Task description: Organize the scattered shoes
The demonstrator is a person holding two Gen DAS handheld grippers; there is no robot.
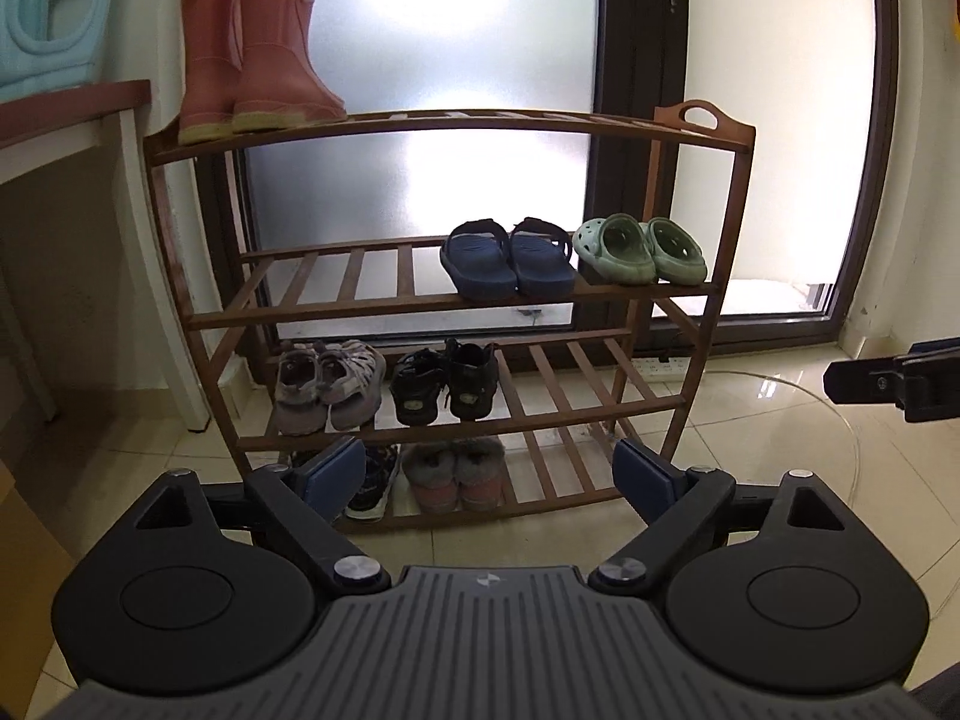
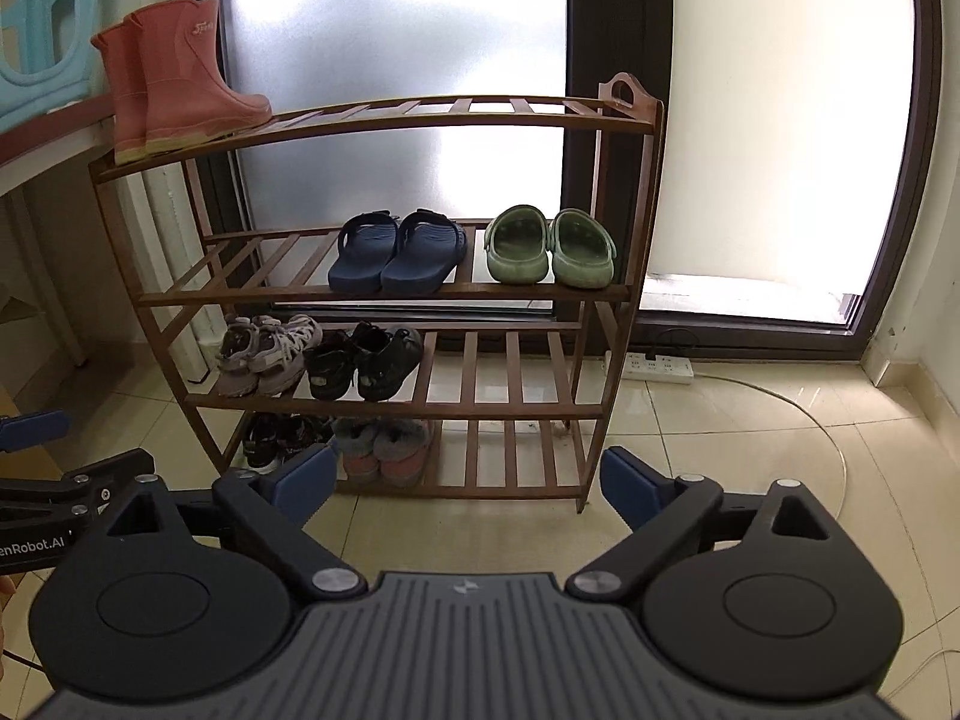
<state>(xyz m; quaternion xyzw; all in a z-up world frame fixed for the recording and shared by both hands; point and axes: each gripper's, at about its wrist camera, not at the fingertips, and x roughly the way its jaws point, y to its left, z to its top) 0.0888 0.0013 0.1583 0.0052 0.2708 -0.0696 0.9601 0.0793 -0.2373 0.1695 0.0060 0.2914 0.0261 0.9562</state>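
Four slatted tiers make up the wooden shoe rack (image 2: 384,294), which stands on a tiled floor (image 2: 720,456) against a frosted glass door (image 1: 432,60). Every shoe in sight sits paired on the rack. Pink rubber boots (image 1: 264,48) stand at the left end of its top tier. Navy slides (image 2: 396,249) and green clogs (image 2: 549,246) share the second tier, the clogs nearer the rack's right post. Grey sandals (image 1: 327,387) and black sandals (image 1: 444,381) fill the third tier's left half. Dark sneakers (image 2: 270,435) and fuzzy slippers (image 2: 384,447) rest on the lowest tier. Left gripper (image 1: 489,471) and right gripper (image 2: 465,480) hover before the rack, both spread wide and holding nothing. No loose shoe shows on the floor, so this fits either a finished tidy or a search for strays out of frame.
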